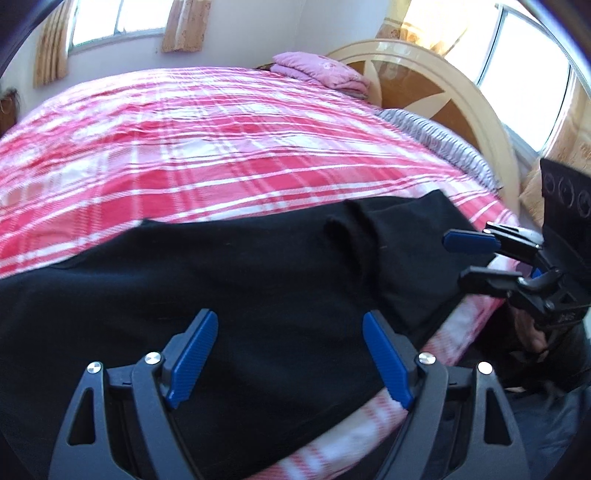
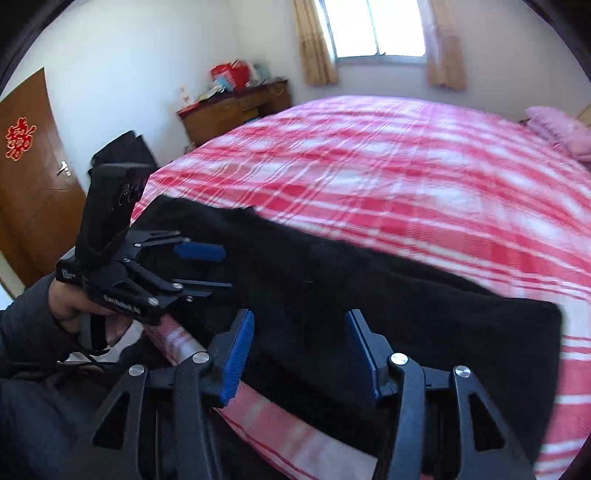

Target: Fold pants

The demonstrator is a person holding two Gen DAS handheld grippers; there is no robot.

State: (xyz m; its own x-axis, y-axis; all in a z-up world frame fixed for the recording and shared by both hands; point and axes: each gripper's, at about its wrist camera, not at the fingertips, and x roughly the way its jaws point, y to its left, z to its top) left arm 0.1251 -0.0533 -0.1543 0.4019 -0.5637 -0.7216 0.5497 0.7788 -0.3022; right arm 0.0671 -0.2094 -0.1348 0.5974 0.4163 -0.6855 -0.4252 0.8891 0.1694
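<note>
Nearest the lens, the black pants point(image 1: 229, 280) lie flat along the near edge of the bed point(image 1: 221, 147), spread lengthwise over its red-and-white plaid cover, one end reaching toward the headboard point(image 1: 461, 96) side. The left hand-held gripper point(image 1: 290, 354) hovers just above the dark cloth with its blue-padded jaws spread wide and nothing between them (whether the pads touch the fabric cannot be told). The right hand-held gripper point(image 2: 299, 354) is likewise wide apart over the pants point(image 2: 332, 295), holding nothing. In the right wrist view the left tool point(image 2: 207, 269) sits over the pants' far end near the bed's corner. Beyond lie a folded pink blanket point(image 1: 321, 70), a wooden dresser point(image 2: 236, 107), a brown door point(image 2: 33, 177) and curtained windows point(image 2: 376, 29).
</note>
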